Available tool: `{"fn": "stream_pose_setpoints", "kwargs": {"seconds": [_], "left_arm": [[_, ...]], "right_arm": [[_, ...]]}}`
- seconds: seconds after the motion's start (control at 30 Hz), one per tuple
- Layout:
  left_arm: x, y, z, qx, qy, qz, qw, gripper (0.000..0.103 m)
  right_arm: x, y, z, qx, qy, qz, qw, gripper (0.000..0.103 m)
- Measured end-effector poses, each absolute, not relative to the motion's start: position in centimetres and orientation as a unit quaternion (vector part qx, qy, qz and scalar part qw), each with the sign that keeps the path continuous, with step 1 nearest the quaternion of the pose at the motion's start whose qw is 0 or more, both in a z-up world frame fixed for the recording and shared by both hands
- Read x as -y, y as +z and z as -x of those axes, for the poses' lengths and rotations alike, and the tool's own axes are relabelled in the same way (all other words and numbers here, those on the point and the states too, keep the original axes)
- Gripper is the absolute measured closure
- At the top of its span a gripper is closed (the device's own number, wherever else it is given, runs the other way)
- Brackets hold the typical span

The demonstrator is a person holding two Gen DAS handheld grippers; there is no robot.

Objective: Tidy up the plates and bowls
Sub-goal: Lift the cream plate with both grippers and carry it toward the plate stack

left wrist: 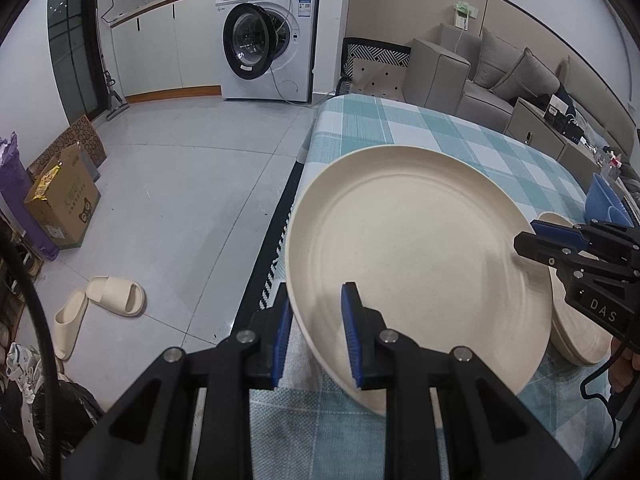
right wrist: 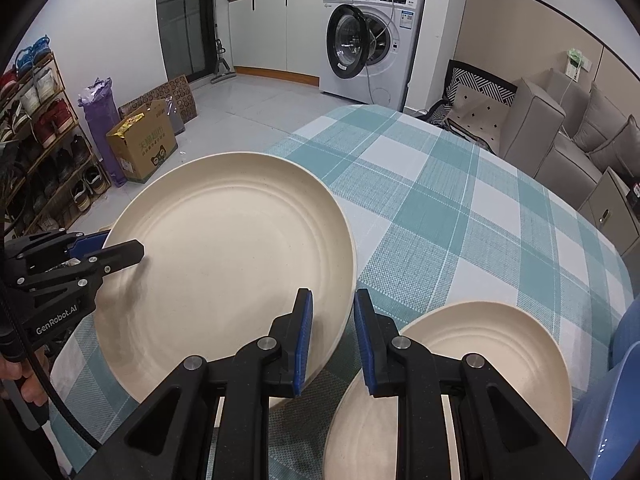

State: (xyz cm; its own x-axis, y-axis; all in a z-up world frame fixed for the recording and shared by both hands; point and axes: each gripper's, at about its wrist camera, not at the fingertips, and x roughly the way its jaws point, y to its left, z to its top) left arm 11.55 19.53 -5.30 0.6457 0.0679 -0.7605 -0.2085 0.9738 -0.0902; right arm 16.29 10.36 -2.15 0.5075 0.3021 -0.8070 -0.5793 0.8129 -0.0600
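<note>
The table (right wrist: pixel 460 200), spread with a teal and white checked cloth, carries the dishes. The large cream plate (left wrist: pixel 416 256) is tilted, its far edge raised off the cloth, and it is gripped from both sides. The left gripper (left wrist: pixel 316 332) has its blue-padded jaws partly closed across the plate's near rim, one pad under and one over; in the right wrist view its fingertips (right wrist: pixel 132 250) press on the plate's left edge. The right gripper (right wrist: pixel 332 336) stands narrowly open, the plate's right rim sitting in the gap between its pads; whether both pads press on it I cannot tell. The plate is plain cream with faint concentric rings and a shallow well. A smaller cream plate (right wrist: pixel 480 360) lies flat just beside it on the right. A blue dish (right wrist: pixel 624 384) sits at the table's right edge.
</note>
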Motion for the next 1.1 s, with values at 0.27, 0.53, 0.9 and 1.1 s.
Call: {"fn": "stream_pose_setpoints", "kwargs": {"seconds": [0.27, 0.53, 0.9, 1.1], "left_arm": [[-18.9, -4.1, -11.1, -0.402, 0.072, 0.083, 0.909, 0.08], [-17.5, -2.7, -10.9, -0.391, 0.058, 0.074, 0.916, 0.08], [-15.1, -1.8, -11.0, -0.384, 0.034, 0.062, 0.92, 0.08], [-13.7, -1.8, -11.2, -0.387, 0.021, 0.055, 0.92, 0.08]], "right_arm": [[-9.6, -0.1, -15.3, -0.411, 0.254, 0.154, 0.862, 0.081], [-7.8, 1.8, -13.9, -0.401, 0.243, 0.139, 0.872, 0.081], [-4.6, 3.4, -12.8, -0.395, 0.226, 0.121, 0.882, 0.081], [-3.0, 3.9, -12.4, -0.392, 0.218, 0.11, 0.887, 0.081]]}}
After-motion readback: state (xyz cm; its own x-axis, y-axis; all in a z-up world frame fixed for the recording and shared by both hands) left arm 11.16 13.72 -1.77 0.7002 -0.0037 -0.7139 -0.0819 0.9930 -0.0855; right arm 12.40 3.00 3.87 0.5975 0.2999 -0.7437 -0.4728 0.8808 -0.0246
